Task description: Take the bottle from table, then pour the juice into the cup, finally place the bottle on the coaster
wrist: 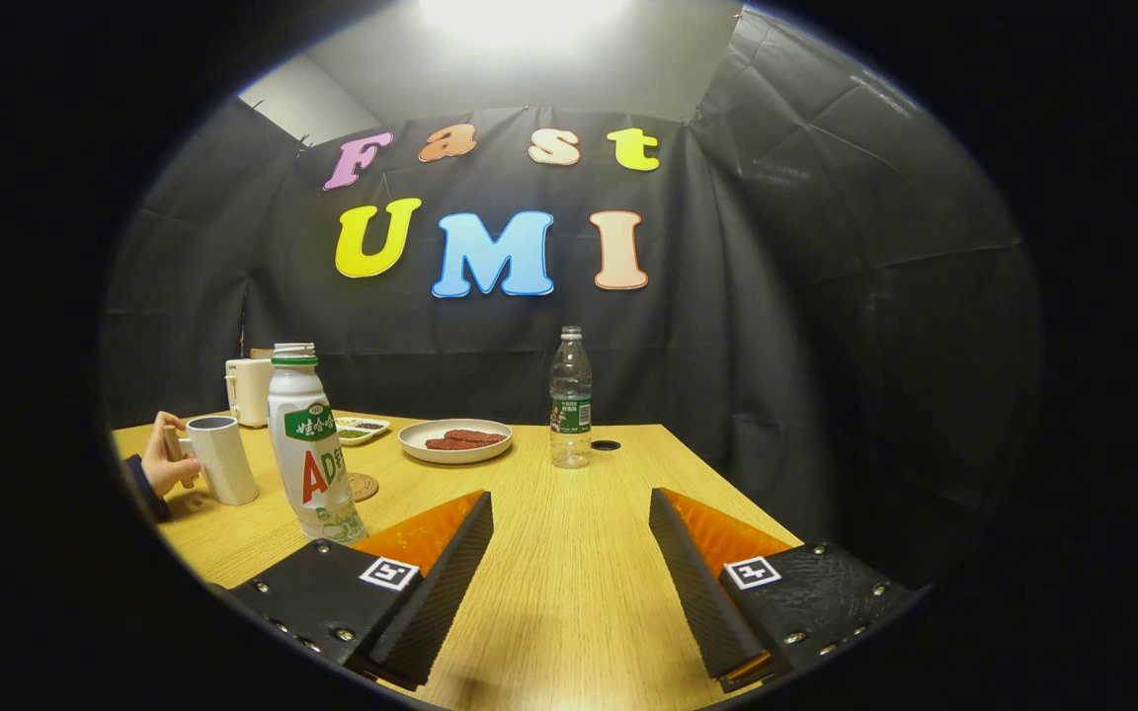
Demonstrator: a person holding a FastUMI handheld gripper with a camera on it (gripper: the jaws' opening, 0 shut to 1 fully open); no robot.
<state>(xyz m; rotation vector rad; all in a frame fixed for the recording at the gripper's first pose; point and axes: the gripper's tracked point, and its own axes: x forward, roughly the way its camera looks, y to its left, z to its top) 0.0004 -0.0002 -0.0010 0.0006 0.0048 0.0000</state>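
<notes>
A white juice bottle (310, 446) with a green-and-red label stands upright on the wooden table (569, 583), just beyond and to the left of my left finger. My gripper (571, 528) is open, its fingers wide apart over bare table, nothing between them. A white cup (223, 458) stands left of the bottle, steadied by a person's hand (166, 459). A round cork coaster (363, 486) lies on the table right behind the bottle, partly hidden by it.
A clear water bottle (570, 399) stands beyond the fingers, with a small dark disc (606, 445) beside it. A plate of reddish food (455, 439), a small dish (360, 430) and a white box-like object (248, 391) sit further back. The table's right edge runs near my right finger.
</notes>
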